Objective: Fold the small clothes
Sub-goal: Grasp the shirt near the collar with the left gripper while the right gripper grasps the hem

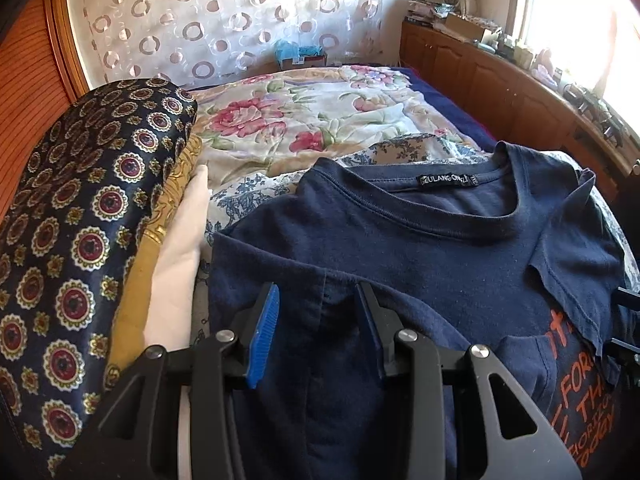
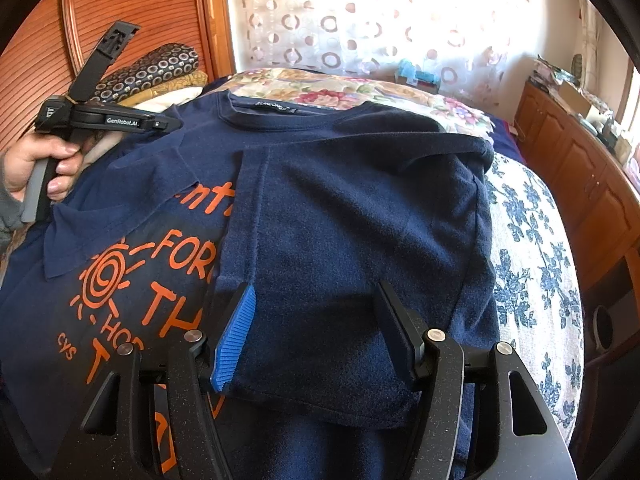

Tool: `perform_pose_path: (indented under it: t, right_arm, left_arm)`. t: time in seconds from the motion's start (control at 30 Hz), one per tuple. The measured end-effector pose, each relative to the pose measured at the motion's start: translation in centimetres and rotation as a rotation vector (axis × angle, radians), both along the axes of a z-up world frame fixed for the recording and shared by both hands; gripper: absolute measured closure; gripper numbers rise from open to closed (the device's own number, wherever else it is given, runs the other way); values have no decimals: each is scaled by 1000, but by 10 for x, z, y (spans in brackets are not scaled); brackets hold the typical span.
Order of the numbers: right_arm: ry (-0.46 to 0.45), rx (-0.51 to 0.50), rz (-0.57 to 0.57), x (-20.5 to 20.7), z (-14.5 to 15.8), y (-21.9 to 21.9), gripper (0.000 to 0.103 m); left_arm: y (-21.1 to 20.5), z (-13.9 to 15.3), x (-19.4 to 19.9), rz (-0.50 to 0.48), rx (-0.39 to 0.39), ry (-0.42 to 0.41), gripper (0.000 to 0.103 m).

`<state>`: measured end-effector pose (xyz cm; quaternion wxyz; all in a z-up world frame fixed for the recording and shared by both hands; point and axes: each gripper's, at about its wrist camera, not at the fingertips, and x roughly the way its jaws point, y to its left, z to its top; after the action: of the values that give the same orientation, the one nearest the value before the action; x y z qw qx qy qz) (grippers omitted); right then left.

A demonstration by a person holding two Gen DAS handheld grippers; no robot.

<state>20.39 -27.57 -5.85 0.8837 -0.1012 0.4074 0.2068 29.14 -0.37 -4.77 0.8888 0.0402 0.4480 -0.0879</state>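
A navy T-shirt (image 1: 420,248) with orange print (image 2: 172,256) lies front up on the bed, collar label (image 1: 444,179) away from me. Its right side (image 2: 352,220) is folded in over the middle, and the left sleeve (image 2: 120,200) lies across the print. My left gripper (image 1: 318,292) hovers low over the shirt's left part, above a vertical seam, jaws apart with no fabric pinched. In the right wrist view, a hand holds the left gripper (image 2: 172,123) at the shirt's left shoulder. My right gripper (image 2: 316,292) stands open over the folded flap's lower edge, holding nothing.
A stack of folded fabrics sits left of the shirt: navy medallion cloth (image 1: 80,220), yellow (image 1: 160,220), white (image 1: 180,264). A floral quilt (image 1: 300,120) lies beyond the collar, a blue-flowered sheet (image 2: 528,260) to the right. A wooden cabinet (image 1: 500,80) lines the right wall.
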Motion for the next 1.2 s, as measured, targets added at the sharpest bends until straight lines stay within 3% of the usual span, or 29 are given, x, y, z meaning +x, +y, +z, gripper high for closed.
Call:
perform_pose_path:
  t: [0.07,0.17,0.27,0.47,0.7,0.83,1.07,1.2]
  right_arm:
    - [1,0,1,0,0,0,40]
    - [0,0,1,0,0,0,39]
    - [0,1,1,0,0,0,39]
    - [0,-1,1,0,0,0,39]
    - [10,25,24,2,5,-5,39]
    - [-50,-2,-2,8,28,-25,39]
    - [-41,-9,-104,64,41,-74,39]
    - [39,58,-129,105,29,-93,39]
  left_arm:
    - [2,0,-5,-25,-20,-8,76]
    - [4,2,-6,-34,-23,-10,95]
    - [8,6,-9,-21,-25,-20,101]
    - [22,48,-30,41,-9,-170,102]
    - [27,59,-34,31,-18,-195,102]
    - [29,70,-41,24,-38,-225,102]
    - [28,78,-44,9,-45,-239,102]
    - [26,78,-47,7,-53,-241,102]
